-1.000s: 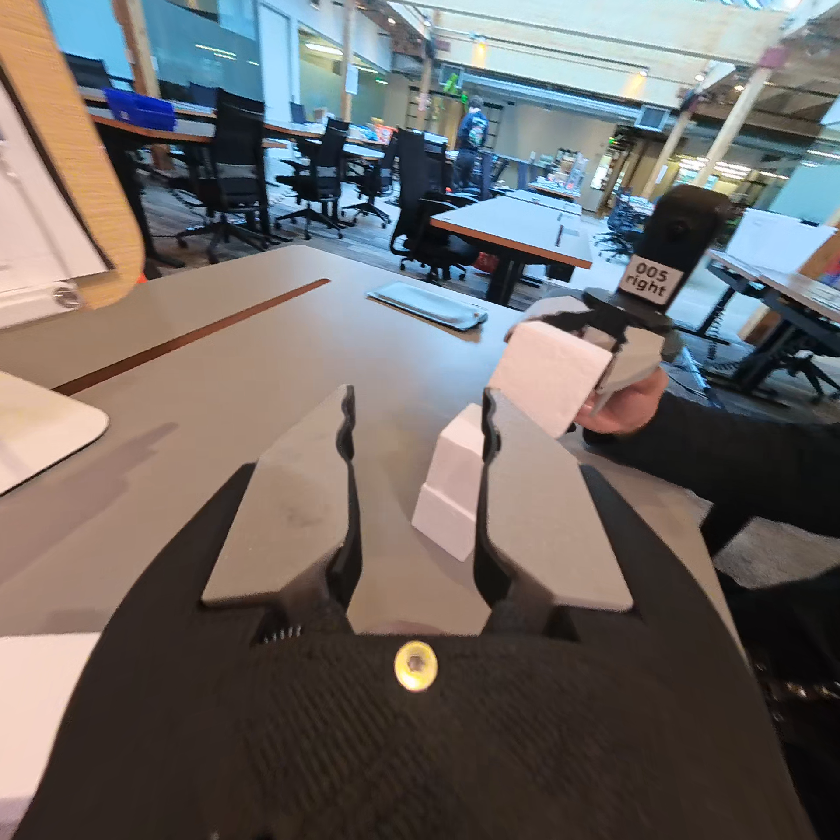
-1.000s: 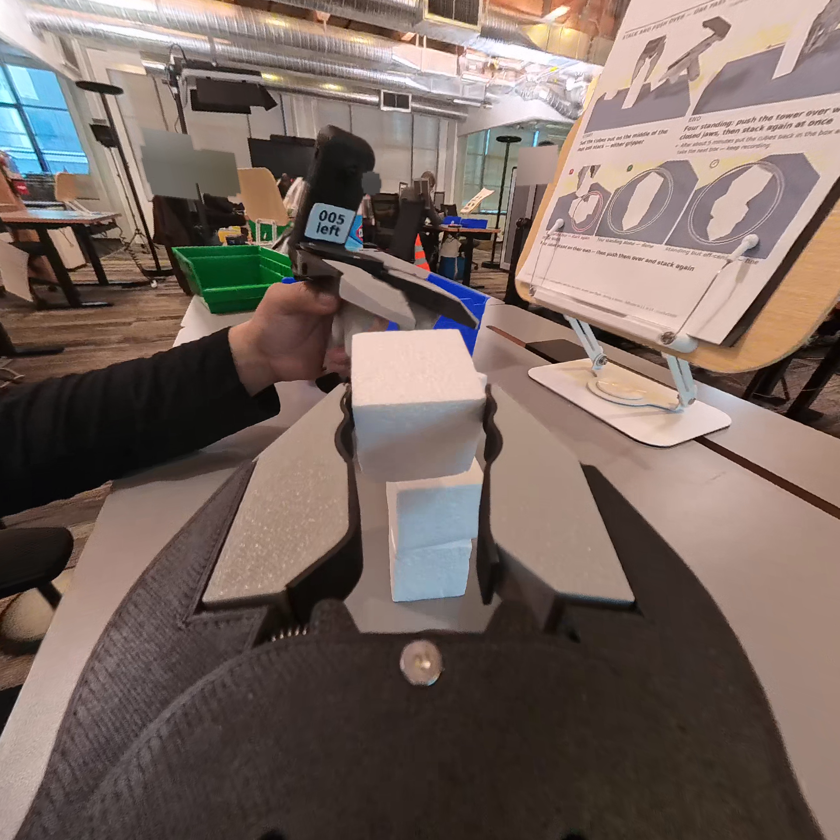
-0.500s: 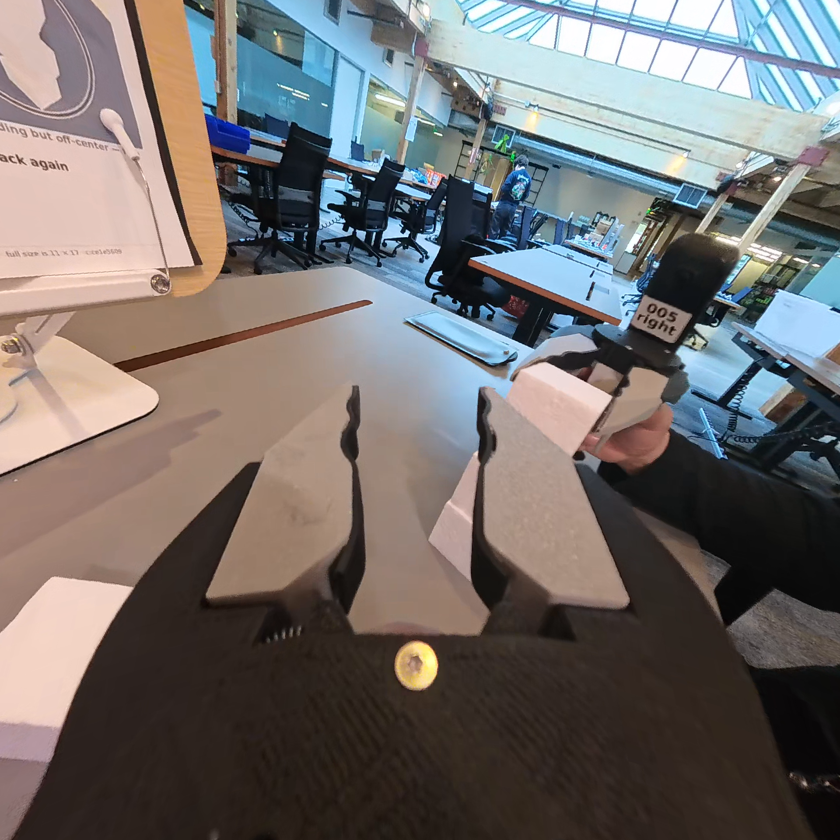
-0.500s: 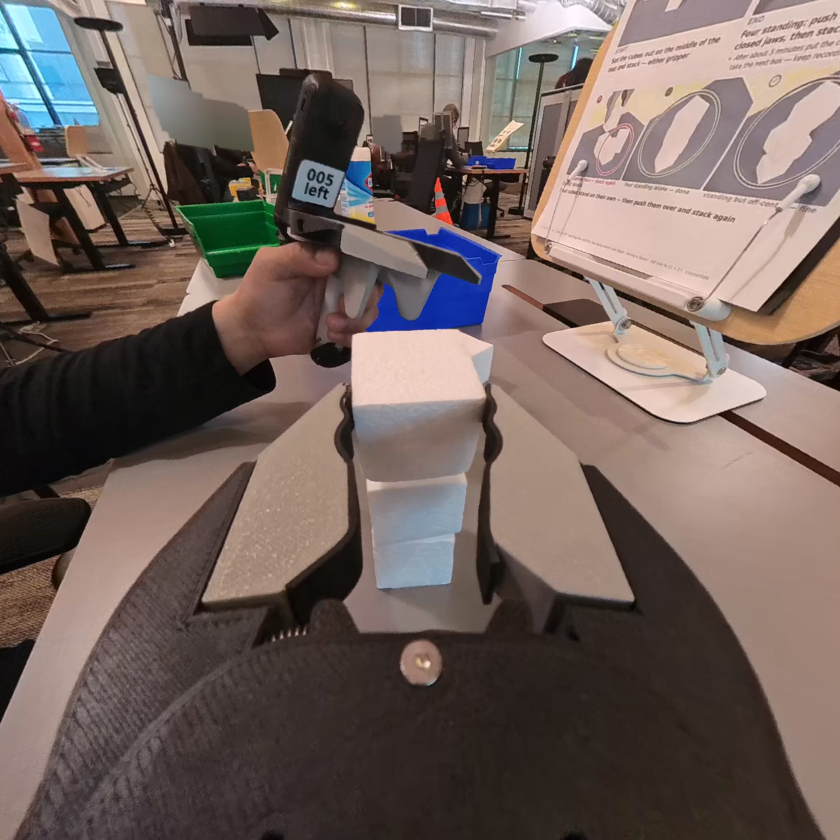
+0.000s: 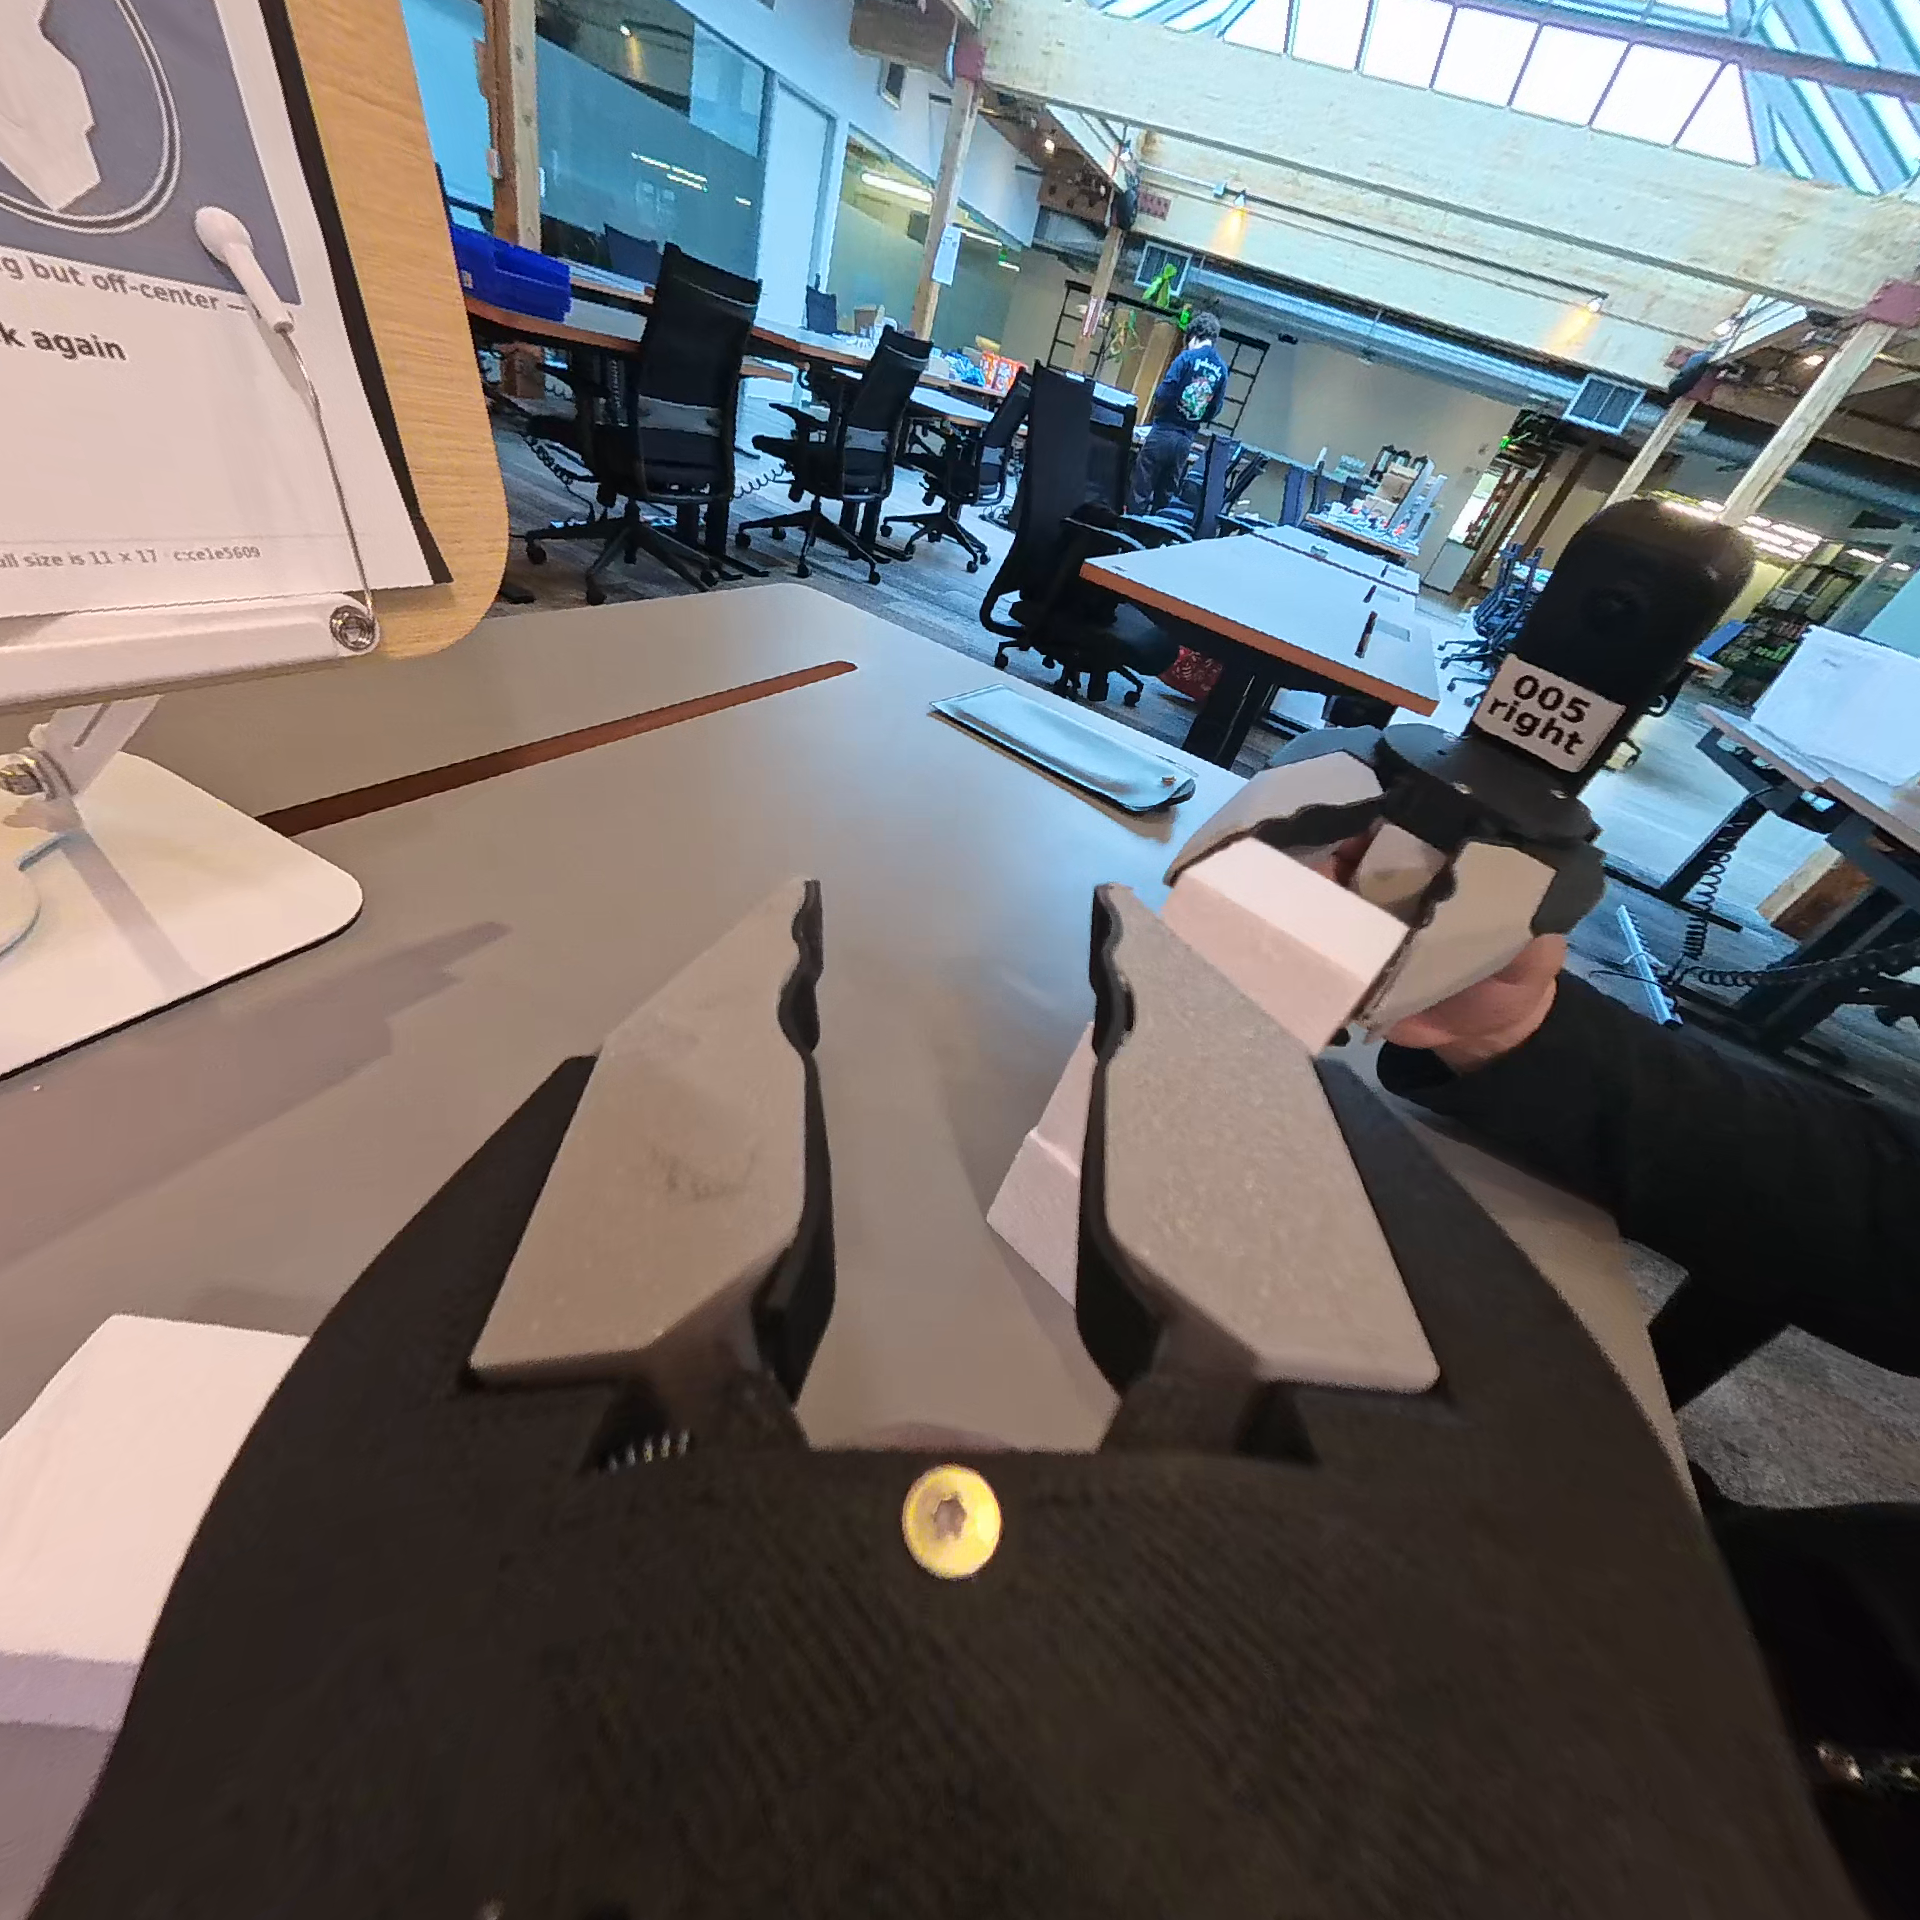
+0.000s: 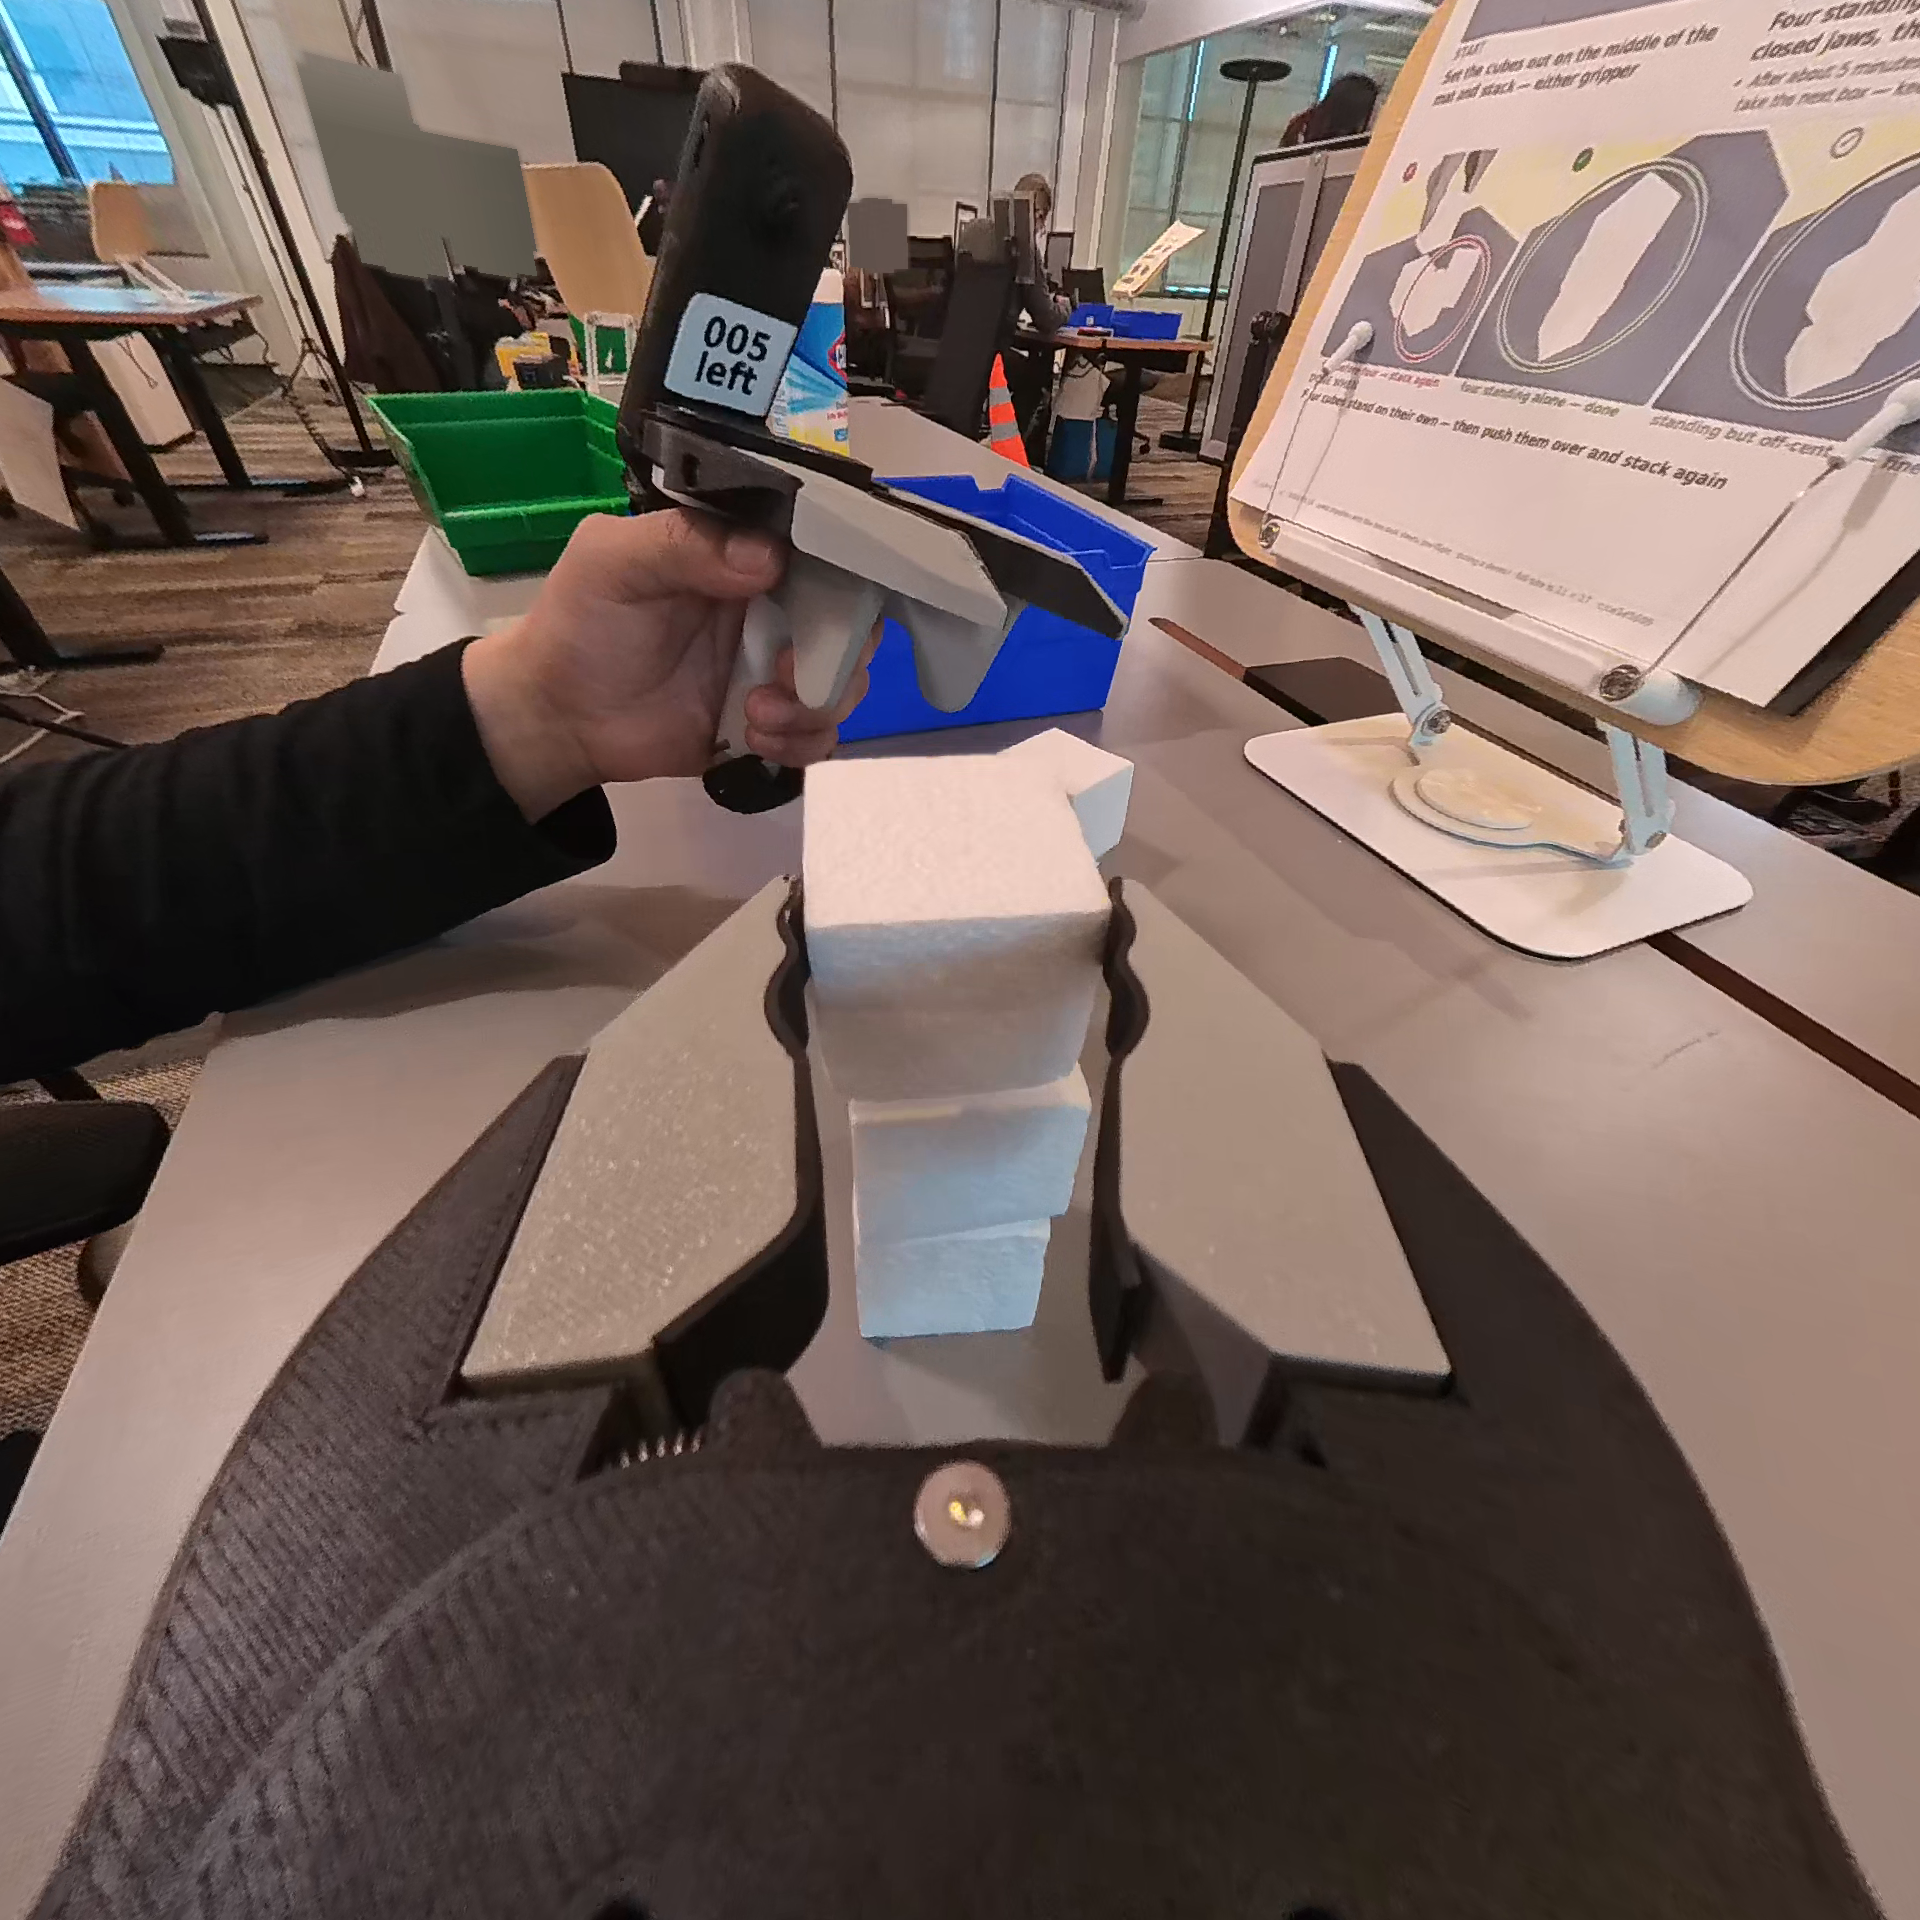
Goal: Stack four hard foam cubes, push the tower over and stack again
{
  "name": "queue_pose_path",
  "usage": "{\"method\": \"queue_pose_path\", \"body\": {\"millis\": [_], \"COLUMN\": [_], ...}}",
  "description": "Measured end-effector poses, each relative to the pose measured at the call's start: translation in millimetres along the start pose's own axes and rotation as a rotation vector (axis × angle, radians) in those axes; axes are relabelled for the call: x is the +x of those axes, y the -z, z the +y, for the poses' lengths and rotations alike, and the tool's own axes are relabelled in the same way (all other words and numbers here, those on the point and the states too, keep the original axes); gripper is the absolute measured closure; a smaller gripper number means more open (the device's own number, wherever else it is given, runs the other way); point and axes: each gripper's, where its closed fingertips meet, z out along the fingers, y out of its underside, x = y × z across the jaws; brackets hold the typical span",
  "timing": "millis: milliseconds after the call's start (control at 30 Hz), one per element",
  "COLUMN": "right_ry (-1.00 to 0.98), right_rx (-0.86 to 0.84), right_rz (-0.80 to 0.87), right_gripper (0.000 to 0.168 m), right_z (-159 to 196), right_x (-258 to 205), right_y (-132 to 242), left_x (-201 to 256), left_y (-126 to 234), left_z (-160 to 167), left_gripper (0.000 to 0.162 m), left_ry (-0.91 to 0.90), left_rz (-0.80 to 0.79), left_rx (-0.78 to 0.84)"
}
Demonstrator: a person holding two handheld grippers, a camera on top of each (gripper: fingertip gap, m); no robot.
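Observation:
My right gripper [image 6: 951, 914] is shut on a white foam cube [image 6: 951, 966]. It holds the cube directly over a stack of two white cubes [image 6: 956, 1226] on the grey table [image 6: 1455, 1143]; I cannot tell whether they touch. A further cube [image 6: 1096, 790] lies on the table behind. My left gripper [image 5: 951, 914] is open and empty above the table. The stack [image 5: 1044, 1174] is half hidden behind its right finger. The right gripper [image 5: 1268, 951] with its cube shows beyond, and a lone cube [image 5: 114, 1475] sits at lower left. In the right wrist view the left gripper [image 6: 1101, 618] hovers behind the stack.
A white document stand [image 6: 1496, 831] with an instruction sheet stands on the table's right side and also shows in the left wrist view [image 5: 187, 904]. A blue bin [image 6: 1039, 655] and a green bin [image 6: 499, 468] are behind. A flat grey tray [image 5: 1060, 748] lies near the far edge.
My left gripper has risen and swung left, bringing the stand and the lone cube into its view. My right gripper still holds its cube over the stack, a little closer to it.

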Motion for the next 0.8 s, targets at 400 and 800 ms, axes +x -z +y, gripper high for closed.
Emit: {"method": "queue_pose_path", "body": {"millis": [400, 800], "right_ry": [0.0, -0.006], "right_rx": [-0.007, 0.001], "right_rz": [0.008, 0.017], "right_gripper": [0.113, 0.113], "right_z": [1.4, 1.5], "right_x": [1.8, 3.9], "right_y": [0.6, 0.8], "left_x": [1.5, 1.7], "left_y": [0.3, -0.3], "left_z": [-0.9, 0.3], "left_gripper": [0.112, 0.112], "left_ry": [-0.002, 0.009], "left_rz": [0.005, 0.012], "left_rx": [0.002, -0.002]}}
